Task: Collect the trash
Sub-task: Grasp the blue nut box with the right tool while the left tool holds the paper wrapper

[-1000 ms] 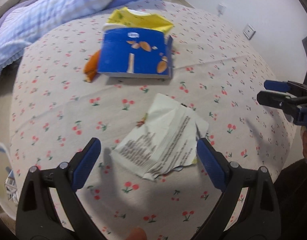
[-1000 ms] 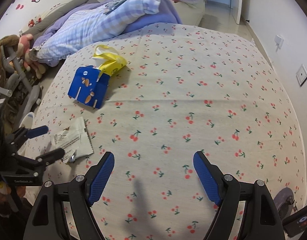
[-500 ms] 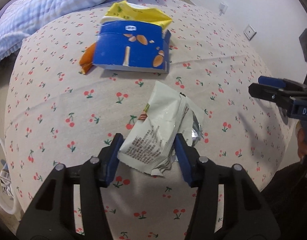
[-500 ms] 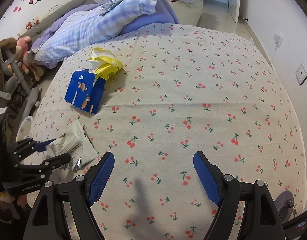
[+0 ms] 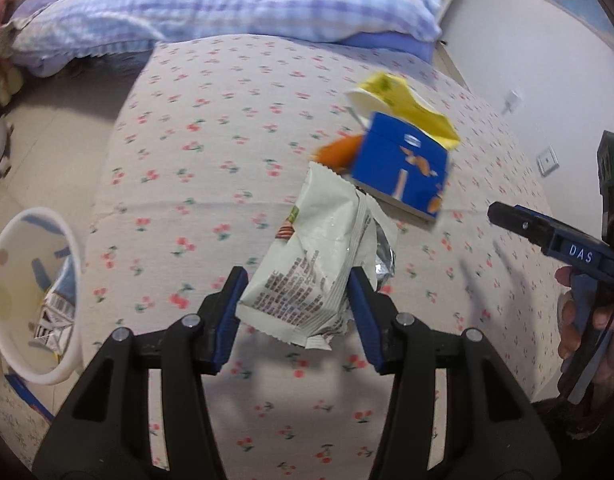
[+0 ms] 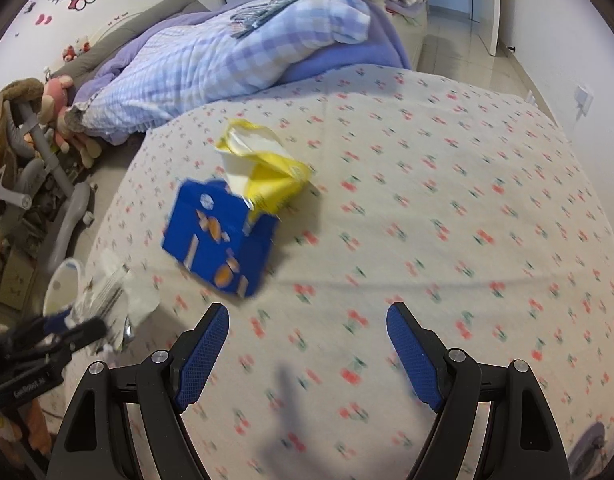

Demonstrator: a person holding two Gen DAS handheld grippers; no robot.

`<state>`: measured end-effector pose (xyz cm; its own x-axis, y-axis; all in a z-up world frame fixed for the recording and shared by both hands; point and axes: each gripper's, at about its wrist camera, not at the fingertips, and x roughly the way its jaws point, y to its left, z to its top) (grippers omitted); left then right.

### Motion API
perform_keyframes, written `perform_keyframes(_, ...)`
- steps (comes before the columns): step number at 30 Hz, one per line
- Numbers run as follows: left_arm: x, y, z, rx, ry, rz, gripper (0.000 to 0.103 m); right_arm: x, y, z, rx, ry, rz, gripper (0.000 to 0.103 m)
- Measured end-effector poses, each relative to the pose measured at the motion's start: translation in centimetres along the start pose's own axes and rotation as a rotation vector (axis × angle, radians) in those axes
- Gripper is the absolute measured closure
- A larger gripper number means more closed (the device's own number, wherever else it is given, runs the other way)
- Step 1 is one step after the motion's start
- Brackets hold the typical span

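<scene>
My left gripper [image 5: 297, 312] is shut on a pale crumpled snack wrapper [image 5: 315, 256], held just above the cherry-print bed cover [image 5: 211, 168]. Behind it lie a blue carton [image 5: 403, 168], a yellow bag [image 5: 403, 104] and an orange scrap [image 5: 339, 152]. A white trash bin [image 5: 73, 264] with trash inside stands at the left, off the bed. In the right wrist view my right gripper [image 6: 307, 352] is open and empty over the cover, close in front of the blue carton [image 6: 219, 240] and yellow bag [image 6: 267, 172]. The left gripper [image 6: 77, 326] with the wrapper [image 6: 119, 300] shows at the left edge.
A checked blue quilt [image 6: 235, 52] is heaped at the back of the bed. Stuffed toys [image 6: 59, 96] and a grey stroller frame [image 6: 39, 152] crowd the floor at the left. A person's hand [image 5: 587, 320] holds the right gripper's handle. The bin [image 6: 63, 280] sits by the bed's left edge.
My left gripper closed on the wrapper, lifted it off the cover and swung left, bringing the white bin into view. The right gripper moved nearer the blue carton, still open.
</scene>
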<state>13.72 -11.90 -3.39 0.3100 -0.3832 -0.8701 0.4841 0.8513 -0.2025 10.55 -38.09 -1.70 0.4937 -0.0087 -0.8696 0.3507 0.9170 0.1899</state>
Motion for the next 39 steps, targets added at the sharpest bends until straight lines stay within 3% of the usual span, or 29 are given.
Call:
perform_keyframes(5,-0.3,3.2,0.0,-0.074,0.009,0.023,0.050,1.8,1.3,2.3,0.076,-0.016,0.066,0.024)
perform_keyframes(8,-0.6,4.7,0.0,-0.109,0.012,0.025,0.050,3.5,2.4,3.3,0.072,-0.003,0.079,0.030)
perform_keyframes(11,-1.3,5.9,-0.2,-0.128,0.007,0.022,0.050,5.2,3.3,3.8,0.058,0.010,0.084,0.046)
perform_keyframes(13,-1.6,6.6,-0.3,-0.139,0.004,0.023,0.050,6.2,3.5,3.9,0.060,0.034,0.096,0.061)
perform_keyframes(18,-2.2,7.9,-0.8,-0.164,0.003,0.033,0.050,6.3,3.4,3.8,0.092,0.060,0.160,0.080)
perform_keyframes(20,-2.5,8.1,-0.9,-0.170,0.000,0.033,0.050,6.1,3.4,3.3,0.092,0.098,0.175,0.096)
perform_keyframes(21,-2.6,8.1,-0.9,-0.170,-0.004,0.032,0.050,6.1,3.5,3.0,0.087,0.122,0.176,0.097)
perform_keyframes(24,-2.9,8.0,-1.1,-0.166,-0.012,0.030,0.050,6.0,4.0,1.6,0.065,0.190,0.197,0.097)
perform_keyframes(27,-3.1,8.1,-1.2,-0.169,-0.013,0.028,0.050,5.5,4.6,0.7,0.007,0.184,0.176,0.096)
perform_keyframes(29,-3.2,8.1,-1.2,-0.170,-0.014,0.026,0.050,5.0,4.3,0.9,0.002,0.167,0.163,0.085)
perform_keyframes(30,-3.3,8.2,-1.2,-0.170,-0.014,0.025,0.050,4.9,4.1,1.1,0.009,0.164,0.166,0.066)
perform_keyframes(31,-3.3,8.2,-1.2,-0.171,-0.015,0.024,0.050,4.8,3.8,1.3,0.026,0.156,0.164,0.037)
perform_keyframes(32,-3.4,8.3,-1.2,-0.170,-0.016,0.025,0.050,4.6,3.4,1.6,0.047,0.134,0.160,0.026)
perform_keyframes(33,-3.3,8.4,-1.2,-0.172,-0.015,0.028,0.050,4.4,3.2,1.7,0.065,0.107,0.161,0.021)
perform_keyframes(36,-3.2,8.8,-1.2,-0.181,-0.011,0.031,0.050,5.0,3.4,2.6,0.089,0.076,0.196,0.021)
perform_keyframes(39,-3.0,9.2,-1.2,-0.186,-0.004,0.036,0.050,6.7,3.9,3.2,0.067,0.044,0.154,0.023)
